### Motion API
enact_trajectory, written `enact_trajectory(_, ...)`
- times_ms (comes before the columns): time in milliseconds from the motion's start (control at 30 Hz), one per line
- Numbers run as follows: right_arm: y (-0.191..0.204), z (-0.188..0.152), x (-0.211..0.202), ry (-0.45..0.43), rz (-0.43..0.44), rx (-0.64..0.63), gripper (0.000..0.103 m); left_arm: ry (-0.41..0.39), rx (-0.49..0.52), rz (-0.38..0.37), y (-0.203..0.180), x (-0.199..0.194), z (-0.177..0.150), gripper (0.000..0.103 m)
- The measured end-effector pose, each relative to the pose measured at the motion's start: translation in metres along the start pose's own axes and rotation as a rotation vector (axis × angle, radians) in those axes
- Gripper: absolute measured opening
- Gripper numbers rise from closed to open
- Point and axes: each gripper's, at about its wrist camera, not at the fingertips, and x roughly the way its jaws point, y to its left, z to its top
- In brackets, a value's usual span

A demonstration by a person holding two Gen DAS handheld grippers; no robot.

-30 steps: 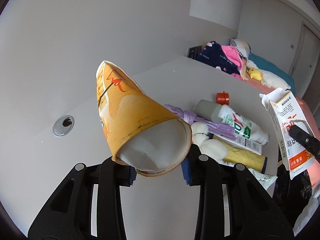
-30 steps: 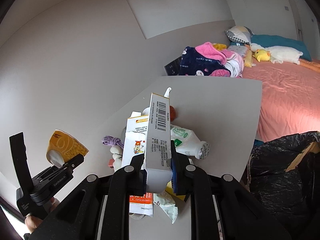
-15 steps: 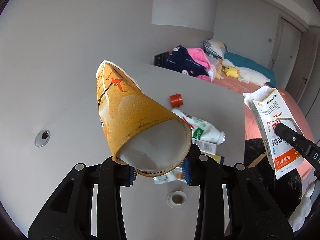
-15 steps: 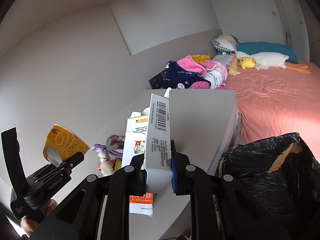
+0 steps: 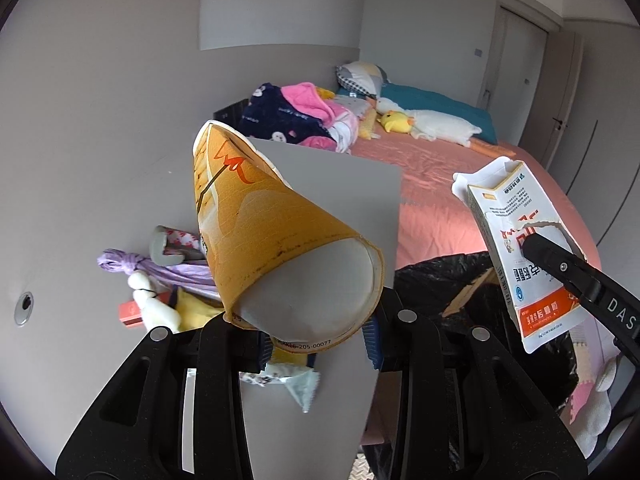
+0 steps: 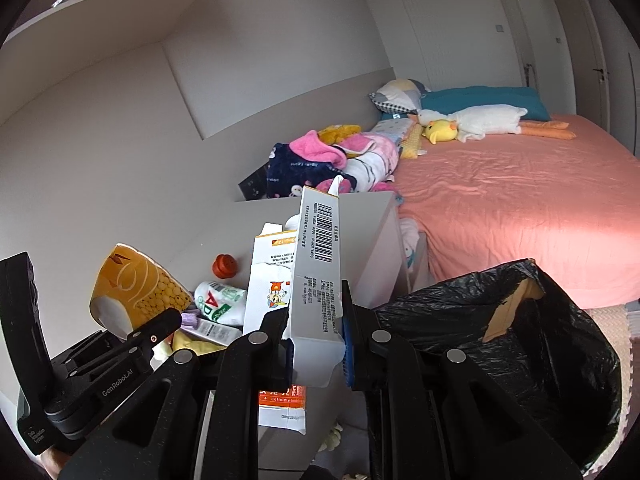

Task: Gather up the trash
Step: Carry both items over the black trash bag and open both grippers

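Left gripper (image 5: 316,350): black two-finger tongs, blue pads clamped on the base of an orange and yellow paper cup (image 5: 276,240), which is tipped so its white bottom faces the camera.
Right gripper (image 6: 316,354): black tongs closed on a torn white cardboard medicine box with a barcode and an orange band (image 6: 316,280), held upright by its lower end (the box's top flaps are open).
Trash bin: a cardboard box lined with a black plastic bag (image 6: 520,344), standing on the floor just beside the grey table (image 6: 368,240), to the right of the held box and lower than it.
Trash left on the table: white plastic bottle with green and red print (image 6: 220,306), small red cap (image 6: 225,266), knotted purple plastic bag (image 5: 132,264), crumpled pale wrapper (image 5: 296,384) at the table's near edge.
Background: bed with a salmon-pink sheet (image 6: 520,208), plush toys and piled clothes near its head.
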Motion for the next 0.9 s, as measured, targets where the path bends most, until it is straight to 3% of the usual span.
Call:
enact_trajectory(500, -0.073, 0.007, -0.021, -0.049, -0.165, 0.116, 0.018, 0.066, 0.160, -0.195, -0.089, 0.030, 0.000, 0.035)
enact_trajectory(600, -0.087, 0.010, -0.027, -0.060, -0.199, 0.137, 0.023, 0.099, 0.192, -0.278, -0.104, 0.039, 0.000, 0.037)
enact_trajectory(633, -0.091, 0.011, -0.031, -0.068, -0.217, 0.147, 0.032, 0.119, 0.211, -0.309, -0.110, 0.043, 0.001, 0.059)
enact_trajectory(667, -0.096, 0.012, -0.035, -0.082, -0.243, 0.167, 0.058, 0.131, 0.225, -0.327, -0.116, 0.046, 0.001, 0.098)
enact_trajectory(700, -0.101, 0.013, -0.040, -0.111, -0.269, 0.187, 0.070, 0.118, 0.237, -0.343, -0.120, 0.047, 0.000, 0.096)
enact_trajectory(767, -0.109, 0.014, -0.049, -0.162, -0.322, 0.211, 0.070, 0.123, 0.282, -0.333, -0.130, 0.048, -0.004, 0.097)
enact_trajectory(900, -0.122, 0.015, -0.052, -0.168, -0.341, 0.239, 0.070, 0.141, 0.297, -0.308, -0.130, 0.055, -0.008, 0.097)
